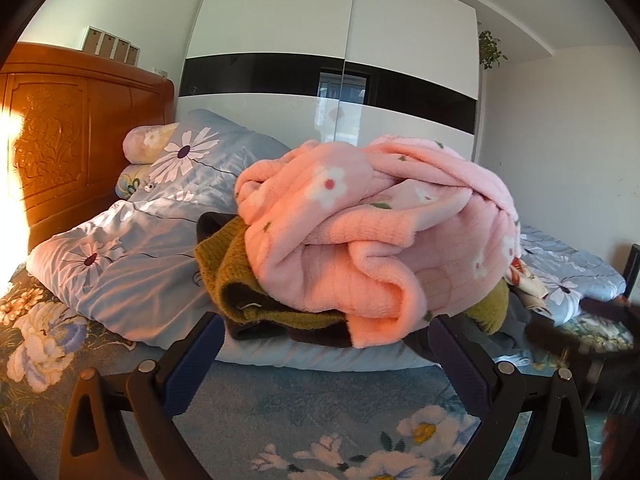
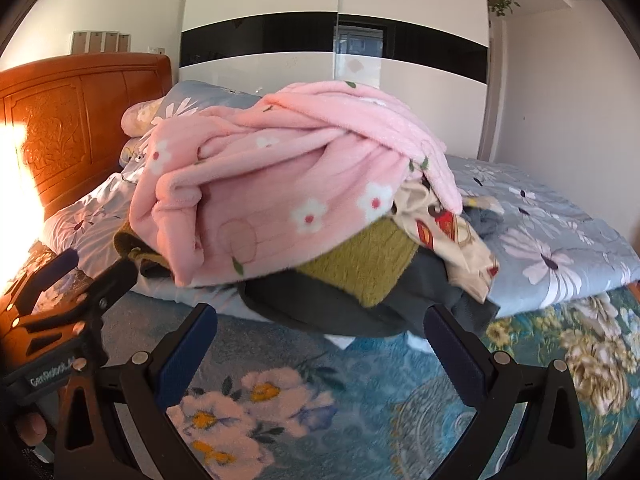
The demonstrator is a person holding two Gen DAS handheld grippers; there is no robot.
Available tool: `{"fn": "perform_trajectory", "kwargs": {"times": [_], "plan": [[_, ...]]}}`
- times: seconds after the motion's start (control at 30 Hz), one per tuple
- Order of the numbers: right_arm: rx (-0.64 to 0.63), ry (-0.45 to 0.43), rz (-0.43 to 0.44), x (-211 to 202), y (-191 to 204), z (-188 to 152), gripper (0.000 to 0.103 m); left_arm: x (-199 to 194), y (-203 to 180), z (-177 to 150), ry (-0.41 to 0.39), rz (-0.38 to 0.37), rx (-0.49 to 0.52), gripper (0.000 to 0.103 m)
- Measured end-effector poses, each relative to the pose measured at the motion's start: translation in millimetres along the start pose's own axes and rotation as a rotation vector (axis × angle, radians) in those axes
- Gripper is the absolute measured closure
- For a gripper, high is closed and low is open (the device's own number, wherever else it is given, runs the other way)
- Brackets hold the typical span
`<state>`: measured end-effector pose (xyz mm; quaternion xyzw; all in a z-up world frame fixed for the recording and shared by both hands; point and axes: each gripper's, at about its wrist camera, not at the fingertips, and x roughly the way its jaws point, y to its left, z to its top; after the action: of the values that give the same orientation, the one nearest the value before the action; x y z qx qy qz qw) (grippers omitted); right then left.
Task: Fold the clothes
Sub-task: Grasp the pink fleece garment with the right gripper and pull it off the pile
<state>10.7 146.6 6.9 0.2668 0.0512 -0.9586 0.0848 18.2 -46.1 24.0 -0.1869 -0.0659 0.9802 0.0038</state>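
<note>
- Centrally, a heap of clothes lay on the bed, on the blue quilt (image 1: 132, 240) near its front edge.
- A pink fleece (image 1: 360, 232) with white flowers topped the heap, crumpled and unfolded.
- Beneath it sat an olive knit (image 1: 228, 268); in the right wrist view the knit showed under the fleece's lower edge, resting on a dark grey garment (image 2: 320, 308).
- A cream printed garment (image 2: 444, 236) stuck out on the heap's right side, touching the knit and the quilt.
- The left gripper (image 1: 320, 344) hovered just before the heap, fingers spread wide, holding nothing; the fleece's hem hung between and beyond the fingertips.
- The right gripper (image 2: 320, 336) was likewise spread and empty, low before the grey garment.
- In the left wrist view the right edge was blurred; a dark shape there was probably the other gripper.
- A floral blanket (image 2: 360, 392) covered the bed in front of the heap.
- Pillows (image 1: 148, 140) lay against the wooden headboard (image 1: 72, 128).
- A white wardrobe (image 1: 344, 40) with a black band stood behind the bed.
</note>
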Motion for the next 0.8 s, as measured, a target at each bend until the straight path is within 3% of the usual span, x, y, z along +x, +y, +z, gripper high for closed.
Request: {"fn": "perform_trajectory", "kwargs": {"times": [0.2, 0.3, 0.43, 0.57, 0.63, 0.8], "plan": [[-0.107, -0.052, -0.073, 35.6, -12.4, 78.7, 0.0, 0.0, 9.9, 0.3, -0.003, 0.031, -0.009, 0.0], [-0.168, -0.04, -0.089, 65.8, -4.7, 117.5, 0.006, 2.0, 13.7, -0.3, 0.007, 0.032, -0.02, 0.0], [-0.261, 0.015, -0.135, 107.9, 16.8, 151.2, 0.037, 2.8, 16.3, -0.6, 0.016, 0.037, -0.023, 0.0], [-0.287, 0.049, -0.172, 122.9, 18.5, 159.0, 0.082, -1.9, 18.1, 2.0, 0.004, 0.038, -0.035, 0.0], [-0.252, 0.03, -0.163, 108.0, 10.0, 158.1, 0.091, -4.4, 17.8, 3.3, -0.001, 0.026, -0.042, 0.0], [-0.253, -0.044, -0.151, 20.2, -12.4, 130.9, 0.096, -21.1, 12.2, 12.5, -0.032, 0.021, -0.03, 0.0]]}}
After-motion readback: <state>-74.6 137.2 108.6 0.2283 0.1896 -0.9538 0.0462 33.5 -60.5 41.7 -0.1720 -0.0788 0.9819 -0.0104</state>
